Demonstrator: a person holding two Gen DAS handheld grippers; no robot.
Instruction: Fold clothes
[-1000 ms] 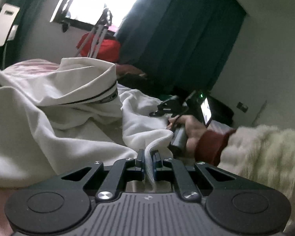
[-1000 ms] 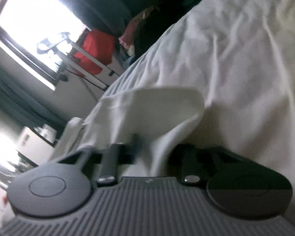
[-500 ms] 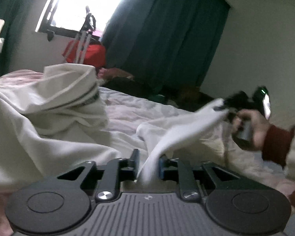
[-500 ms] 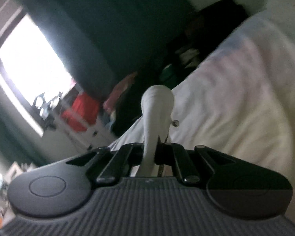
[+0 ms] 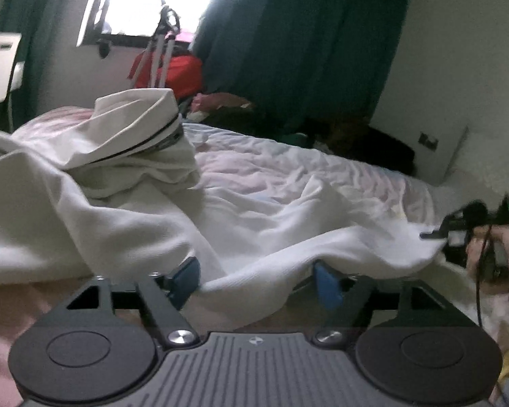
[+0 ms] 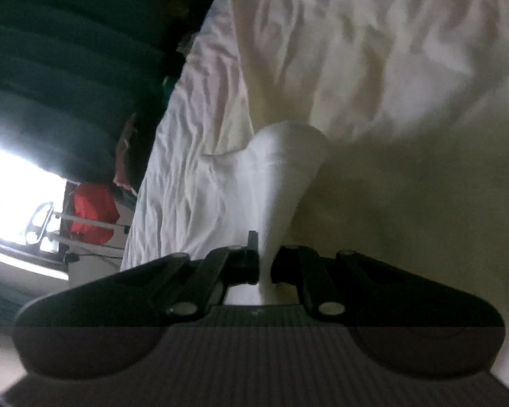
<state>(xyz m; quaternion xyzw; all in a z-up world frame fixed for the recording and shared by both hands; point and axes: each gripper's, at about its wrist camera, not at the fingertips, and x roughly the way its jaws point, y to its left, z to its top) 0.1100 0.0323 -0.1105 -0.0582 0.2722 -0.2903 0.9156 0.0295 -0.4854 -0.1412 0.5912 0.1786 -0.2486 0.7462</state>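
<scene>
Crumpled white cotton garment (image 5: 125,210) lies across the pink-white bedsheet (image 5: 288,166), a strip of it stretched from near centre to far right. Left gripper (image 5: 256,279) jaws opening, 2 blue pads (image 5: 186,276) apart, the white strip lying loose between them, not pressed. Right gripper (image 6: 264,264), far right in the left view, clamped tight on the strip's end. Dark green curtain (image 5: 298,44) behind the bed.

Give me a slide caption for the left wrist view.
Left gripper jaws opening around white garment on the bed; right gripper grips its far end.
</scene>
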